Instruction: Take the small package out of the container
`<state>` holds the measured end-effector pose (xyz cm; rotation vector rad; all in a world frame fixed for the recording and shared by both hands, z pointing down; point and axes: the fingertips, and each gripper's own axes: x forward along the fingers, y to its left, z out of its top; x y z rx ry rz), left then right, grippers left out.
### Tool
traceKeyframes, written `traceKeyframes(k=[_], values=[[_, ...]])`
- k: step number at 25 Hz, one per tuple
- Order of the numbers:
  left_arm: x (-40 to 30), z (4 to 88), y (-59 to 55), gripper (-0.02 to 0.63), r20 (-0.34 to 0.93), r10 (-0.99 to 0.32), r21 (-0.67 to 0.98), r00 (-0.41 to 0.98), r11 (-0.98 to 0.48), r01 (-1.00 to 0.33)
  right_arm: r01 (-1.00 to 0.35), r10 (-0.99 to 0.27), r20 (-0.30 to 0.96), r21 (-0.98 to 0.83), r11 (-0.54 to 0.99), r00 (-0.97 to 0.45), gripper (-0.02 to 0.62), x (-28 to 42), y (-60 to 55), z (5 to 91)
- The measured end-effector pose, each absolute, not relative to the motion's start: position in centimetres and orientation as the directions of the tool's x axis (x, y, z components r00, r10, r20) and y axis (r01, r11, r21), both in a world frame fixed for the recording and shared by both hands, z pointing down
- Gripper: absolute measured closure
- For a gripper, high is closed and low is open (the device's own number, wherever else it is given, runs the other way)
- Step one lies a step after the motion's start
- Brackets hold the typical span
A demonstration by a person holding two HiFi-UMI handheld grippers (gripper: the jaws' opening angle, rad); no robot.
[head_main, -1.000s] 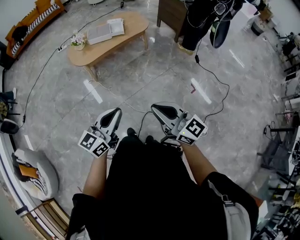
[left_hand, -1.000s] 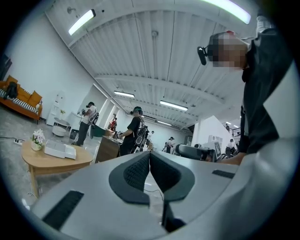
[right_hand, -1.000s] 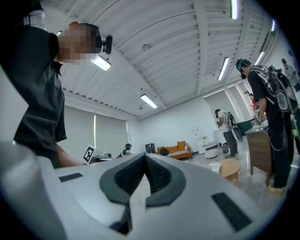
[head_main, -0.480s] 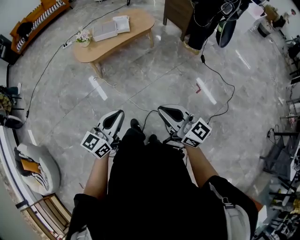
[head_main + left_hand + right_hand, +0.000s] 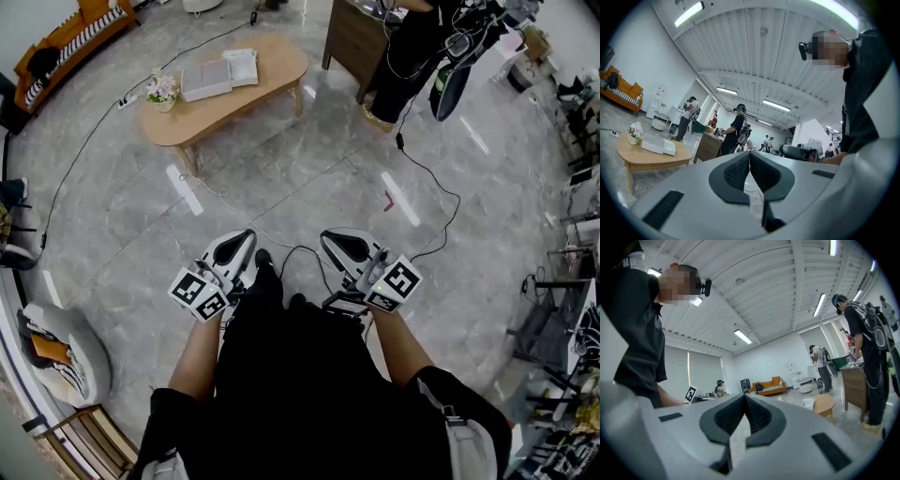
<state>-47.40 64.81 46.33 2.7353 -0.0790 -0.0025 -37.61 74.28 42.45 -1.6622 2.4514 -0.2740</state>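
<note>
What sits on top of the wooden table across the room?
On the wooden table stand a small pot of flowers at one end, a flat white box and a smaller white container beside it. What lies inside them is too small to tell.

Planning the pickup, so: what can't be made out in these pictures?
- Small package: not identifiable; the white boxes on the light wooden table are too small in the head view.
- Boxes' contents: the left gripper view shows only their sides, from low down.
- Floor beneath the person: hidden by black clothing in the head view.
</note>
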Motion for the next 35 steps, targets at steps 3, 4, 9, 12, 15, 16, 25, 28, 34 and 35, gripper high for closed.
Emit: traceKeyframes(k=[3, 4, 9, 12, 15, 16, 25, 28, 34, 35], values=[[-46.2, 46.0, 61.4, 0.589, -0.015, -0.068, 0.396, 0.998, -0.916, -0.056, -0.894, -0.927, -0.032, -0.251, 0.370, -0.375, 0.584, -36.5, 70.8, 42.2], [-45.9, 45.9, 60.1, 0.589, -0.017, -0.074, 0.399, 0.997, -0.915, -0.061, -0.889, -0.924, -0.041, -0.259, 0.378, -0.381, 0.584, -36.4, 69.4, 41.7], [-44.8, 45.1, 53.0, 0.589, -0.036, -0.089, 0.397, 0.995, -0.915, -0.068, -0.886, -0.916, -0.034, -0.240, 0.396, -0.400, 0.584, -34.9, 61.7, 40.7], [-45.0, 44.5, 49.0, 0.589, -0.053, -0.094, 0.395, 0.994, -0.916, -0.066, -0.881, -0.913, -0.037, -0.248, 0.402, -0.407, 0.584, -34.7, 57.4, 39.9], [-45.0, 44.6, 45.8, 0.589, -0.054, -0.083, 0.398, 0.995, -0.916, -0.054, -0.893, -0.917, -0.020, -0.221, 0.393, -0.398, 0.584, -34.6, 54.3, 39.8], [-44.9, 44.8, 44.8, 0.589, -0.054, -0.077, 0.395, 0.996, -0.917, -0.049, -0.898, -0.919, -0.015, -0.211, 0.387, -0.393, 0.584, -34.6, 53.3, 40.0], [-43.1, 47.5, 39.0, 0.589, -0.039, -0.053, 0.452, 0.998, -0.892, -0.030, -0.916, -0.937, 0.020, -0.218, 0.337, -0.349, 0.584, -32.9, 48.3, 41.7], [-41.5, 47.8, 37.4, 0.589, -0.031, -0.044, 0.454, 0.999, -0.891, -0.025, -0.909, -0.937, -0.002, -0.242, 0.339, -0.349, 0.583, -31.7, 46.0, 42.0], [-36.8, 48.3, 33.0, 0.589, -0.002, -0.075, 0.464, 0.997, -0.884, -0.066, -0.905, -0.929, 0.019, -0.231, 0.357, -0.371, 0.584, -26.4, 41.7, 43.1], [-35.6, 48.3, 32.2, 0.589, 0.003, -0.073, 0.461, 0.997, -0.885, -0.066, -0.903, -0.927, 0.014, -0.230, 0.362, -0.375, 0.584, -25.2, 40.7, 43.1]])
